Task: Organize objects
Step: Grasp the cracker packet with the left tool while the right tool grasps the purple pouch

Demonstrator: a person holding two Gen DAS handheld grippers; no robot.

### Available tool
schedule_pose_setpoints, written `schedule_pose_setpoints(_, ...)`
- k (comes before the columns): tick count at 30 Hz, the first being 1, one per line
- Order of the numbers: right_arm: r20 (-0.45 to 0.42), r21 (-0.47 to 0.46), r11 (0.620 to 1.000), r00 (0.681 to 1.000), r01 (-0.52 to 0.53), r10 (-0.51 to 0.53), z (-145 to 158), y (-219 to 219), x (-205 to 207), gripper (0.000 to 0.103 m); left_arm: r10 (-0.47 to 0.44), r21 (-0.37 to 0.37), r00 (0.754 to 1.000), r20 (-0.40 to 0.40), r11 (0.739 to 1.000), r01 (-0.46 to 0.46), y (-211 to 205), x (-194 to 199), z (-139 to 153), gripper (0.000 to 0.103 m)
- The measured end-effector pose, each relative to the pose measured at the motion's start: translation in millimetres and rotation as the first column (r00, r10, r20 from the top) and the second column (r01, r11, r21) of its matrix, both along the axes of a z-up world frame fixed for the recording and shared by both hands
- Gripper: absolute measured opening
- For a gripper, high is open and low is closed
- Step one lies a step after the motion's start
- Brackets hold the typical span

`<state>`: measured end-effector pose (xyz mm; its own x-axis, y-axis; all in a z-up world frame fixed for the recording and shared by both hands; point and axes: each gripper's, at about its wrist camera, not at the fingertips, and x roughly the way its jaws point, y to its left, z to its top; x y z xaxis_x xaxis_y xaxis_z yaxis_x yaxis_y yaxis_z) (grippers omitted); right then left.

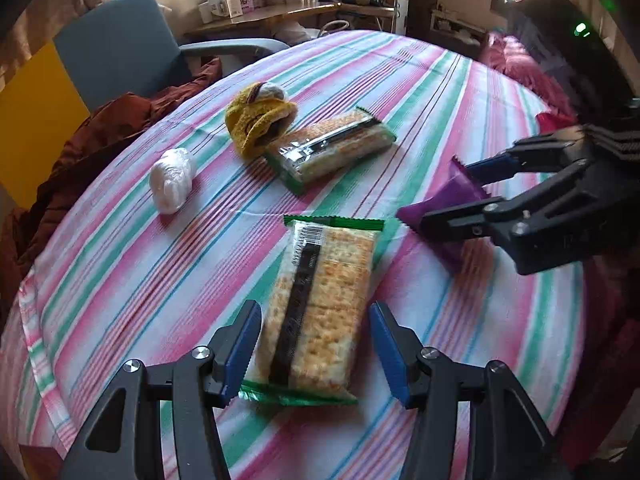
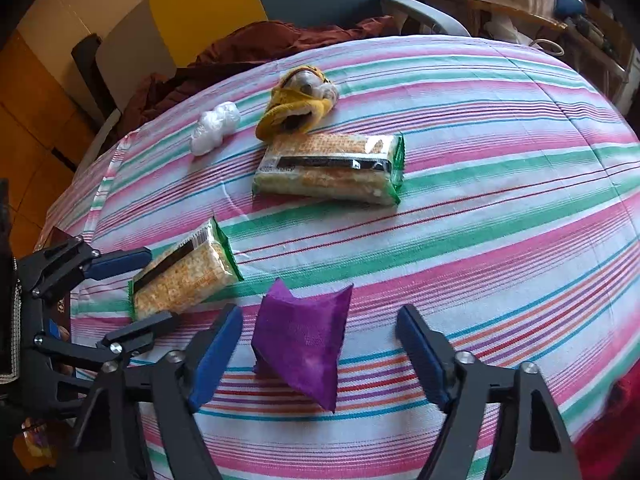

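Both claws hang over the striped bench, each with a packet between its blue pads.

Left claw (image 1: 314,354) stands about half wide around the near cracker packet (image 1: 320,304); the left pad seems to touch the packet's edge, the right pad is clearly apart, so a firm hold I cannot confirm. Right claw (image 2: 320,354) is also open, with the purple packet (image 2: 306,340) lying between its pads and free gaps on both sides. On the striped cloth (image 2: 480,200), a second cracker packet (image 2: 330,168) lies further back, touching a yellow knitted thing (image 2: 292,110). Just beside that is a white crumpled bag (image 2: 214,128). Behind the bench stands a grey-blue chair (image 1: 120,44) with a dark red cloth (image 1: 120,120) on it.
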<state>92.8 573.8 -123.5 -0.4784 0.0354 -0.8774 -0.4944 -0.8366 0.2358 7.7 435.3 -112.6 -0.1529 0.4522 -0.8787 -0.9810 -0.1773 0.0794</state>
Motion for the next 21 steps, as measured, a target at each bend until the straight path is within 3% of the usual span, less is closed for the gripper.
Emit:
schedule_pose_setpoints(3, 0.005, 0.018, 1.000, 1.000, -0.013, 0.013, 0.1, -1.1, -2.6, 0.065, 0.008, 0.000, 1.000, 0.012, 1.000, -0.008, 3.1, -0.5, -6.7, 0.056)
schedule_pose_setpoints(6, 0.017, 0.045, 0.998, 0.999, -0.036, 0.035, 0.5, -3.8, -4.8, 0.043, 0.040, 0.020, 0.998, 0.051, 0.999, -0.041, 0.5, -3.0, -7.5, 0.048)
schedule_pose_setpoints(15, 0.009, 0.050, 0.995, 0.996, -0.086, 0.086, 3.6, -12.4, -9.2, 0.042, 0.136, 0.070, 0.989, 0.062, 0.988, -0.141, -26.5, 10.8, 6.7, 0.047)
schedule_pose_setpoints(21, -0.012, 0.052, 0.986, 0.988, -0.155, 0.156, 6.5, -33.2, -17.5, 0.042, 0.239, 0.125, 0.967, 0.087, 0.961, -0.248, -53.7, 8.7, 29.6, 0.047)
